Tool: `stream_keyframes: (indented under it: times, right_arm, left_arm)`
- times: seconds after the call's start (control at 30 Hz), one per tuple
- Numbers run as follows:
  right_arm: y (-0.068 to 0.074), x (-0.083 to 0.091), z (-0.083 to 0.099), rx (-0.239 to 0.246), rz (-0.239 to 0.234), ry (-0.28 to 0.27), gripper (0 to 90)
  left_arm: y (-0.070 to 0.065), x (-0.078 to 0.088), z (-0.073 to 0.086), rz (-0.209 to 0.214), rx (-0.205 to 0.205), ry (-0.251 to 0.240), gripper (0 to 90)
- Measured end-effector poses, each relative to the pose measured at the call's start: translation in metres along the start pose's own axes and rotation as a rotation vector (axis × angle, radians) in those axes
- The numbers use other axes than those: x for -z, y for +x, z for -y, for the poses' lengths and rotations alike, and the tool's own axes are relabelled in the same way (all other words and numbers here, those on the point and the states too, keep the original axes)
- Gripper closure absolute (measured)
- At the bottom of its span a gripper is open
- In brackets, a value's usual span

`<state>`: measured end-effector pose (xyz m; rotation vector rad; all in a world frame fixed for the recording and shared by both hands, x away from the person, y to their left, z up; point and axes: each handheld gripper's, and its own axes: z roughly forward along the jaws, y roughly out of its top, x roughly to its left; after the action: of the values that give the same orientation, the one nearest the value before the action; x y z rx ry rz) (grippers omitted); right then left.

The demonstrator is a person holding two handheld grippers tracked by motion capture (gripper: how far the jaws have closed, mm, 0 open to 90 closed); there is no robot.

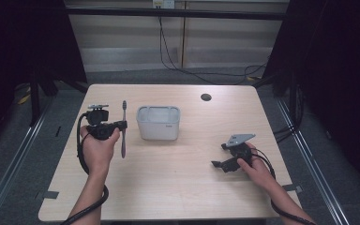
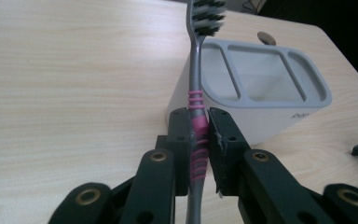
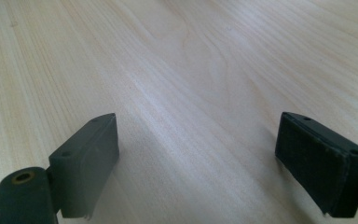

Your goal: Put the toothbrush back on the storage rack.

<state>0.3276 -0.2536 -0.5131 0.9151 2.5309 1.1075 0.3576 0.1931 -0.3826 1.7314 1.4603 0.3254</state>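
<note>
A grey toothbrush with pink grip rings is clamped at mid-handle by my left gripper, at the table's left, held above the wood. In the left gripper view the toothbrush stands upright between the pads, bristles up, in front of the white holder. The white three-slot holder stands just right of the brush, near the table's middle. My right gripper rests low over the table at the right, jaws wide apart with bare wood between the pads.
The wooden table has a dark round cable hole at the back. Black cables trail from both grippers off the front edge. Dark floor and metal rails flank the table.
</note>
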Motion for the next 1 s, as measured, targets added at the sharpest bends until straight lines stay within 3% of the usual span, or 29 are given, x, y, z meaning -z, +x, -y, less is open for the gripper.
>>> stream_keyframes:
  times: [0.43, 1.0]
  right_arm:
    - [0.0, 0.0, 0.0, 0.002, 0.001, 0.0, 12.9]
    - [0.0, 0.0, 0.0, 0.002, 0.001, 0.0, 12.9]
  left_arm:
    - [-0.005, 0.006, -0.004, -0.009, -0.037, -0.124, 79.7]
    - [-0.007, 0.009, -0.011, -0.008, -0.029, -0.226, 79.7]
